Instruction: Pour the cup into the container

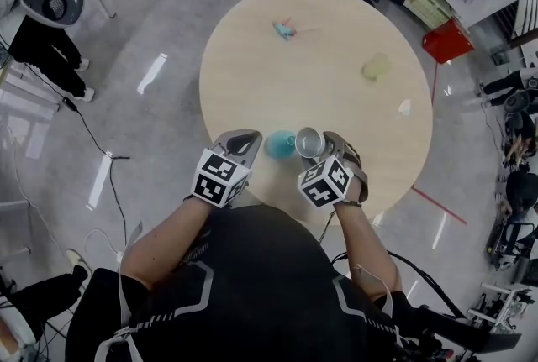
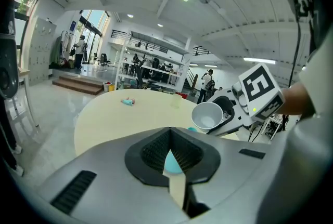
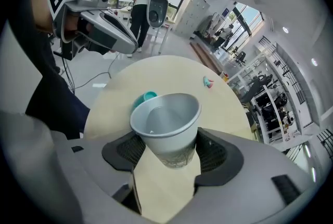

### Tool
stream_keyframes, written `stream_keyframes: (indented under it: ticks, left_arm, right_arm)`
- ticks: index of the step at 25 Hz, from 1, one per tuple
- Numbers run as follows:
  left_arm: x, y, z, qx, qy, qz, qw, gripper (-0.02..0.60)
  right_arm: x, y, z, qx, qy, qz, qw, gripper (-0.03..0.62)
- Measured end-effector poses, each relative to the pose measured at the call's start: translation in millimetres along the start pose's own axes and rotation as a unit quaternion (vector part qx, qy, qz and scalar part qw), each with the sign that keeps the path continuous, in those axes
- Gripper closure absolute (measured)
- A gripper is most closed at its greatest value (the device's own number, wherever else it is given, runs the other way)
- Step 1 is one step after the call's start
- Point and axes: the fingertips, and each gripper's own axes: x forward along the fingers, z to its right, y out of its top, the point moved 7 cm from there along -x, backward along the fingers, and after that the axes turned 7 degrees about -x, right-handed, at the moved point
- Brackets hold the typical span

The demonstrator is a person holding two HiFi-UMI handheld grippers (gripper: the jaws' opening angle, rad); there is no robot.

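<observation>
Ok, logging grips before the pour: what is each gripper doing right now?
Left gripper: shut, nothing between its jaws.
Right gripper: closed on the white cup.

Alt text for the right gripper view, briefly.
A white paper cup is gripped between the right tool's jaws, mouth toward the camera, above a round pale table; a small teal container sits just behind it.

Noted left gripper [image 2: 170, 137] with jaws pressed together, teal container [image 2: 173, 163] peeking beyond. Saw white cup [image 2: 205, 115] tilted in right gripper [image 2: 225, 114] over round table [image 2: 119, 119].
</observation>
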Motion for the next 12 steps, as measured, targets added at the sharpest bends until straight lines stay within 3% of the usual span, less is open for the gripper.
stream_keyframes:
  ticks: [12]
  left_arm:
    - [2.9,-5.1,-0.9,-0.006,-0.005,0.004,1.0000,0.580]
  right_arm:
    - [4.3,5.2,0.0,-0.034,0.001,-0.026,0.999,0.286]
